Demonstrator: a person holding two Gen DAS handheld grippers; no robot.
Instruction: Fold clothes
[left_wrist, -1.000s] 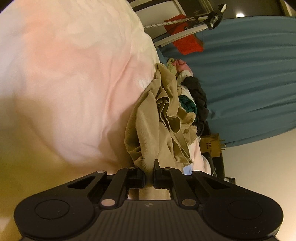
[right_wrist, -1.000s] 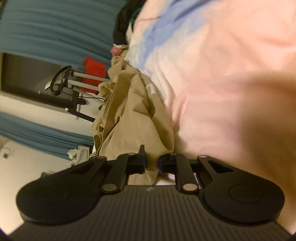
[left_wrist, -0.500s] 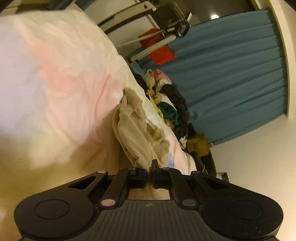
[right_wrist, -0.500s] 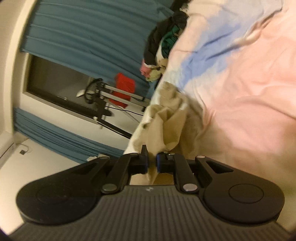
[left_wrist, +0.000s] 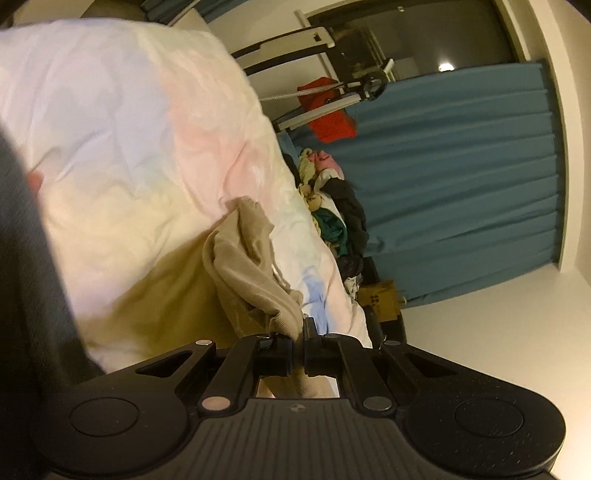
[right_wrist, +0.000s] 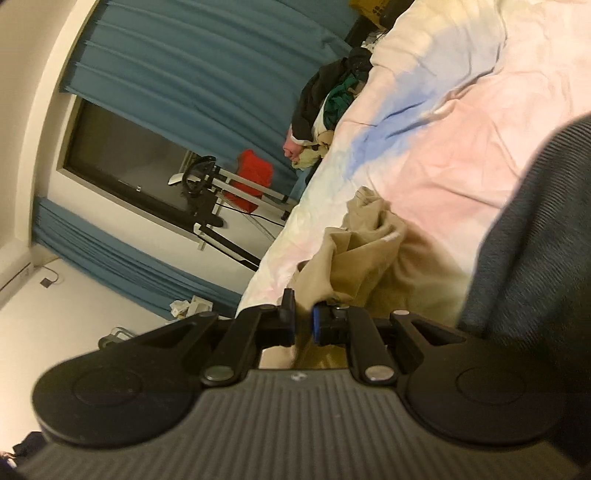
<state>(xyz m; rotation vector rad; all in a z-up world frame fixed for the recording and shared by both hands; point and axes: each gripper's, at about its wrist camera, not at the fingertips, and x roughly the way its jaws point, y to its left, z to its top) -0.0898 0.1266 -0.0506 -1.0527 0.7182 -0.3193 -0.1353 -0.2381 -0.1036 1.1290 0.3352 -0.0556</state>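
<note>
Lifting the tan garment (left_wrist: 243, 266) off the bed (left_wrist: 140, 122) now, bunched tighter than a second ago and hanging near the bed's edge. Left hand-held gripper (left_wrist: 299, 332) and right hand-held gripper (right_wrist: 303, 314) both pinching its cloth. Probably prepping to spread it flat. Clothes pile (right_wrist: 332, 92) crowding the far end, dark sleeve (right_wrist: 532, 236) blocking some view.

Bed (left_wrist: 140, 122) under pastel pink-blue-cream duvet. Teal curtains (left_wrist: 461, 166) along cream wall (right_wrist: 33, 92). Dark window (right_wrist: 122, 155) between curtain panels. Metal-framed exercise machine (right_wrist: 218, 192) with red cloth (right_wrist: 255, 173) draped. Warm indoor light.
</note>
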